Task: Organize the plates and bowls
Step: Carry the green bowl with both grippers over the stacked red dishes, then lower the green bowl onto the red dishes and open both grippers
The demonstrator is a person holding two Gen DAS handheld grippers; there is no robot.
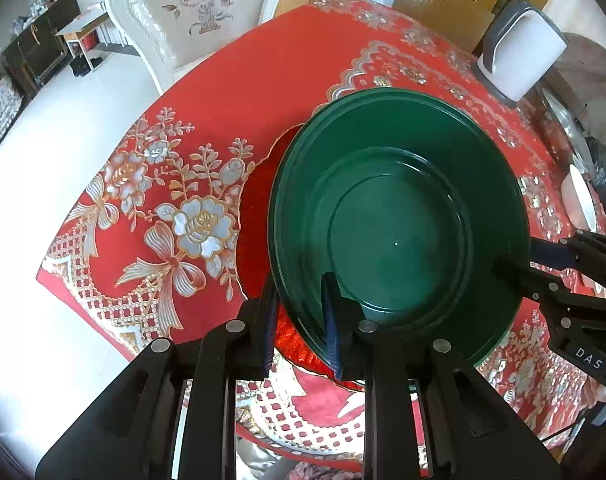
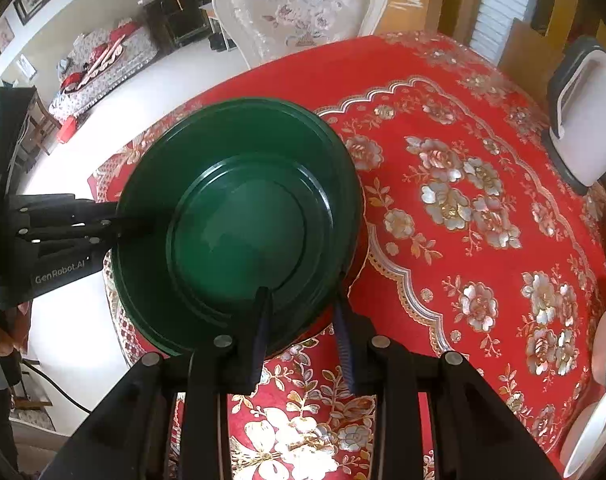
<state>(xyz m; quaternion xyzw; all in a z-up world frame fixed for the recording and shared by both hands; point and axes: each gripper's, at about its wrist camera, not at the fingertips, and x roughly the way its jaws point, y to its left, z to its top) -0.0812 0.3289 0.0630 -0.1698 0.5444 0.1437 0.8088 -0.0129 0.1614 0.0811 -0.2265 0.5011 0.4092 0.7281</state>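
1. Nearest our left wrist camera, our left gripper straddles the near rim of the dark green round plastic bowl, one finger outside the wall and one inside; the jaws look clamped on that rim.
2. Moving right, our right gripper takes the opposite rim of the same bowl the same way, one finger inside and one outside, apparently gripping it.
3. We judge the bowl to be held between both grippers just above or on a red scalloped plate that shows under its left edge; we cannot tell whether they touch.
4. All of this sits over the red floral tablecloth, toward its left side.
5. Progress, as we read it: this bowl is being set on the red plate, so one stacking step is nearly done.
6. Left to do, we judge: white dishes wait at the far right edge, well apart from the bowl.
7. Both grippers reach in from opposite sides, fingers angled down over the rim.
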